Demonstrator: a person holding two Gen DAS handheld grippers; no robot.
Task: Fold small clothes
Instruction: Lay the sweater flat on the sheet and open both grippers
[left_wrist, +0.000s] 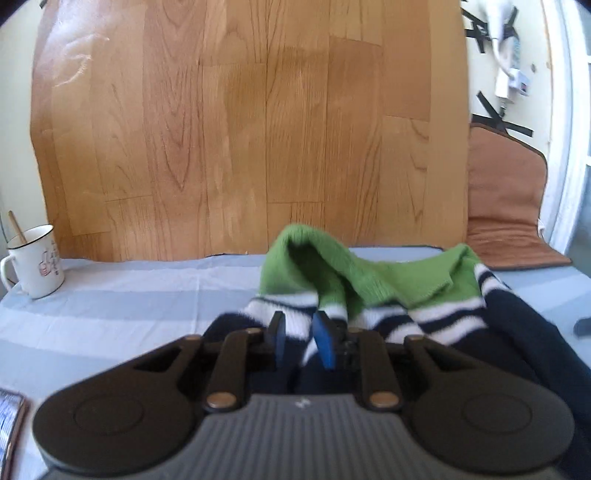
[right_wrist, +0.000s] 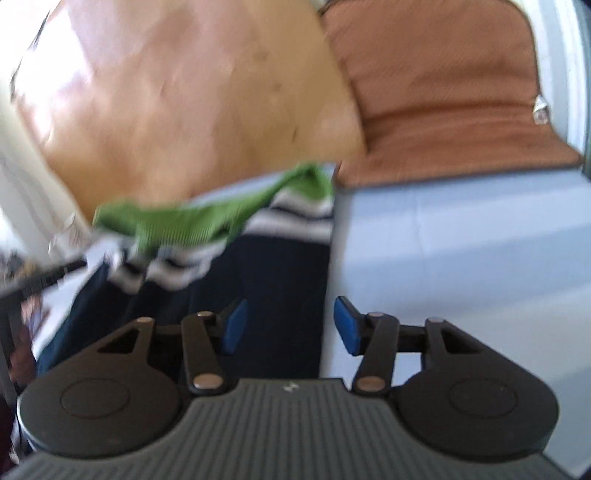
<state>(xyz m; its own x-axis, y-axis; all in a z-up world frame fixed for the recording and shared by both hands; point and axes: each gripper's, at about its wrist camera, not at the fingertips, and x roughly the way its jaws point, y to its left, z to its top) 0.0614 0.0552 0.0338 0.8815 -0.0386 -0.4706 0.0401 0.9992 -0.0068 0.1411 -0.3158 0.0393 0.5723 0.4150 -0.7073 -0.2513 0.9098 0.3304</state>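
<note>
Knit sweater (left_wrist: 424, 295) on striped cloth table (left_wrist: 110, 314).
Left tool (left_wrist: 300, 338) narrowly parted around its white-striped fold; right tool (right_wrist: 288, 325) wide apart, empty.

The right wrist view is smeared throughout by motion blur: the striped knit garment (right_wrist: 236, 236) shows only soft bands of green, white and navy, and dark clutter (right_wrist: 33, 280) at the left edge cannot be identified. In the left wrist view, the left gripper (left_wrist: 301, 341) covers the garment's near part, so whether its pads press the cloth is unclear. A patterned object (left_wrist: 11, 417) is cut off at the lower-left edge. The print on the mug (left_wrist: 35, 260) is too small to read.
</note>
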